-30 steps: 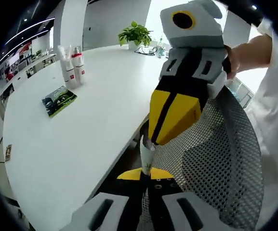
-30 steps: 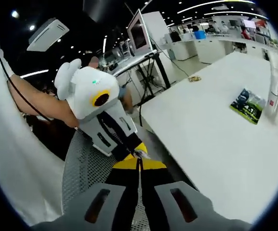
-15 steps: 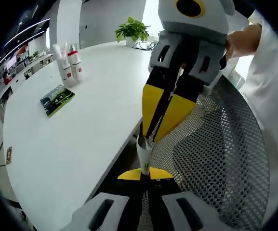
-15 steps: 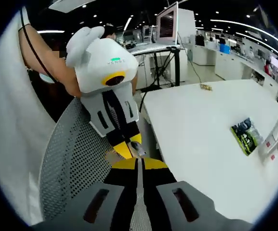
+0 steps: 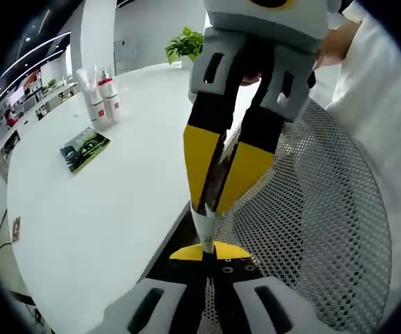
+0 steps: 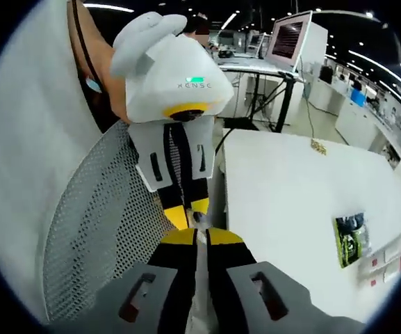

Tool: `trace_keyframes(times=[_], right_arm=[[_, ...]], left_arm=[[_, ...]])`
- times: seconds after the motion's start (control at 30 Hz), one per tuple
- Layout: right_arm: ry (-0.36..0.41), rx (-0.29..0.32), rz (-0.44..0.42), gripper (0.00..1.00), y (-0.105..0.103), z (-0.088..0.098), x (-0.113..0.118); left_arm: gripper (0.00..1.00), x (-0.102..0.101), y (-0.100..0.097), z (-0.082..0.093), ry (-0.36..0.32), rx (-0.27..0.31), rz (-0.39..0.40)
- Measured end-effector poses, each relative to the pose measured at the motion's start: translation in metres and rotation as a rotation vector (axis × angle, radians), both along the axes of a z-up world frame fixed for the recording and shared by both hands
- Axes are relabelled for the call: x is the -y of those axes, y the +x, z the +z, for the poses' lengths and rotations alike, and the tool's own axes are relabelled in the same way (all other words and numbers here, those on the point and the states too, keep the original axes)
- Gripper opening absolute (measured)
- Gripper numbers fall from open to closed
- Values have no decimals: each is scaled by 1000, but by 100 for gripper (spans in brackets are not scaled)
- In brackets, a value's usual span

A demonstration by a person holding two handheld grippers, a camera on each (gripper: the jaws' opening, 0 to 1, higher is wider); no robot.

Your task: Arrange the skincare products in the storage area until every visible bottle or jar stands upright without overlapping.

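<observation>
Over the mesh chair [image 5: 325, 229], off the table's near edge, both grippers meet tip to tip on one small white tube [image 5: 203, 226]. Left gripper [image 5: 206, 252]: jaws look closed, pinching the tube's lower end, yellow tips together. Right gripper [image 5: 215, 195] comes in from above in the left gripper view, its yellow jaws narrowed to a slim gap around the tube's upper end. Right gripper view shows its own jaws [image 6: 197, 240] nearly together with the white tube [image 6: 198, 224] between them and the left gripper [image 6: 184, 209] straight ahead, closed on the far end. Whether the right really grips or just brackets it, cannot tell.

Tube's long axis runs roughly in line with both jaw pairs, one end in each, so it looks like a handover or regrip mid-air, not yet placed.

Table [image 5: 117, 202] is white and lies to the left gripper's left. Standing bottles [image 5: 99, 97] with red labels sit at the far side, upright, close together. A green leaflet [image 5: 84, 146] lies flat near them, a plant [image 5: 186, 45] farther back. Tube is well apart from the bottles; the left gripper is on the table side, so probably nearer for carrying it over and setting it upright beside them.
</observation>
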State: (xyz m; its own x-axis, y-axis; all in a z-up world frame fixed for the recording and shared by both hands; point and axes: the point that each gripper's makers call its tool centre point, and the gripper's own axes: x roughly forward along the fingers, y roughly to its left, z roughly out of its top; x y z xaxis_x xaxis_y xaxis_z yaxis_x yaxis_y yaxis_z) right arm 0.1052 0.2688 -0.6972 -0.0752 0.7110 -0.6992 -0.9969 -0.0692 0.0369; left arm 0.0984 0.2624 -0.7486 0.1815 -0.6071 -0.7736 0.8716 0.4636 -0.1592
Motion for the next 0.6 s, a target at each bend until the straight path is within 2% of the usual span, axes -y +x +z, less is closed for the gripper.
trace_keyframes(times=[0.13, 0.2, 0.3, 0.37, 0.4, 0.47, 0.5, 0.53, 0.6], right_arm=[[-18, -8, 19, 5, 1, -4, -2], [-8, -41, -6, 4, 6, -2, -3], [-5, -49, 2, 5, 10, -1, -2], [-30, -59, 50, 5, 4, -3, 0], [-37, -43, 73, 5, 4, -4, 0], [-45, -42, 82, 4, 4, -4, 0], [-50, -33, 89, 4, 5, -4, 0], [-52, -28, 95, 4, 5, -5, -1], [-56, -32, 98, 4, 7, -6, -2]], left_arm=[[1, -2, -1, -1, 22, 13, -12], [1, -2, 2, 3, 13, 18, -11], [1, -2, 5, 6, -10, 16, -16], [1, 1, 5, 8, -29, 9, -42], [1, 0, 3, 7, -26, -5, -57], [0, 0, 5, 7, -20, 6, -89], [0, 0, 6, 7, -24, -8, -98], [0, 2, 5, 7, -50, -48, -68], [1, 0, 5, 7, -27, -12, -100]])
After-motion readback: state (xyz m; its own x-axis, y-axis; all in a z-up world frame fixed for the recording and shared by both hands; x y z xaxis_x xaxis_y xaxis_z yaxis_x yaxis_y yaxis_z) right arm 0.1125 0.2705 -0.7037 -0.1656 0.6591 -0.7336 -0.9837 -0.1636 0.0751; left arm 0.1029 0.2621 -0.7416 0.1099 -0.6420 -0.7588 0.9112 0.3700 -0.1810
